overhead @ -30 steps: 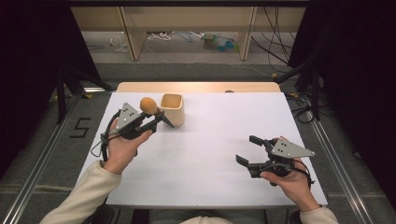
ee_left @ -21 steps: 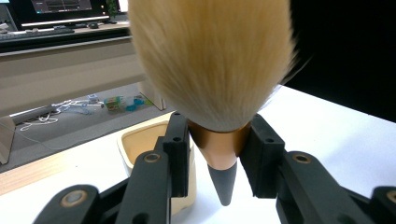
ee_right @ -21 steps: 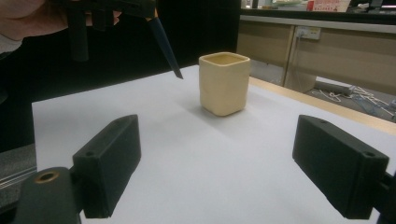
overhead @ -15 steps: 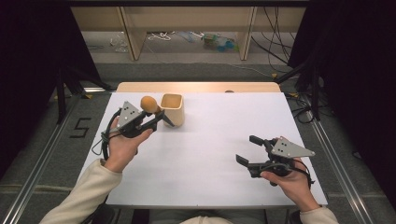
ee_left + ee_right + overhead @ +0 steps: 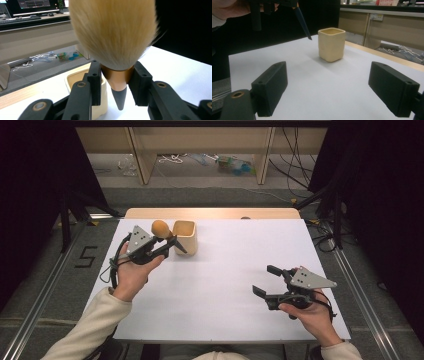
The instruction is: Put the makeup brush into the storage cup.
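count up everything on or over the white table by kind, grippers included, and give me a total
Black two-jaw grippers: 2, the left gripper and the right gripper
Fluffy tan makeup brush with copper ferrule: 1
Cream square ceramic cup: 1
Total: 4

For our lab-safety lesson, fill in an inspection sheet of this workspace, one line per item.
Surface: white table top, bare apart from the cup.
Job's things: makeup brush, bristles up; cream cup upright beside it.
Clutter: nothing seen on the table.
Grippers: left gripper shut on the brush ferrule; right gripper open, holding nothing.
Cables: gripper cable at the left hand; loose cables on the floor.
Surroundings: black curtains, wooden frame.
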{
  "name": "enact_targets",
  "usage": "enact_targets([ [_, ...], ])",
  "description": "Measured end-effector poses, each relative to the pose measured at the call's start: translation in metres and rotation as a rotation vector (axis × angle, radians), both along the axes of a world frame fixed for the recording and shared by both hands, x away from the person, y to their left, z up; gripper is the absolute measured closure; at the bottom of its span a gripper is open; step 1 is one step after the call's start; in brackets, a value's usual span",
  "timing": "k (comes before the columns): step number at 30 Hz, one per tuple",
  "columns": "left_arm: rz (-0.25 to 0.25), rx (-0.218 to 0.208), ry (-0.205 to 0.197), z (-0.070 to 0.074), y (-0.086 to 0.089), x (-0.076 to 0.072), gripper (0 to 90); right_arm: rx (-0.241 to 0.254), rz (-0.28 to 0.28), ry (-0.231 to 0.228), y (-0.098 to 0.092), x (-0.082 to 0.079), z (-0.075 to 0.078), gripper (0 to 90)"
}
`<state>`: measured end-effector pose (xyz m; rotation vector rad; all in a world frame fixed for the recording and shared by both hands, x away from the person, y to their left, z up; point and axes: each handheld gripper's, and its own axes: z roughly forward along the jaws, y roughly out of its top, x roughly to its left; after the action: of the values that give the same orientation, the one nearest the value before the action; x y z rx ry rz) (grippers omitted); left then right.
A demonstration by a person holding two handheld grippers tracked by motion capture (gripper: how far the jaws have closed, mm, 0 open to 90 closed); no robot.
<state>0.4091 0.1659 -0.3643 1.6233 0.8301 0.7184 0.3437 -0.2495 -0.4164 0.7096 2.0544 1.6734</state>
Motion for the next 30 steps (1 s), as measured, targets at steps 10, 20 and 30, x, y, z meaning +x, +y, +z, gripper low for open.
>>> enact_targets([
  [10, 0.008, -0.006, -0.012, 0.004, 0.000, 0.005, 65.4, 0.000, -0.001, 0.001, 0.000, 0.000, 0.000, 16.6],
  [20, 0.016, -0.008, -0.016, 0.008, 0.000, 0.011, 65.4, 0.003, -0.001, 0.035, 0.000, -0.002, 0.000, 16.6],
  [30, 0.022, -0.010, -0.020, 0.010, -0.002, 0.016, 65.4, 0.005, 0.002, 0.007, 0.000, 0.000, -0.001, 16.7],
])
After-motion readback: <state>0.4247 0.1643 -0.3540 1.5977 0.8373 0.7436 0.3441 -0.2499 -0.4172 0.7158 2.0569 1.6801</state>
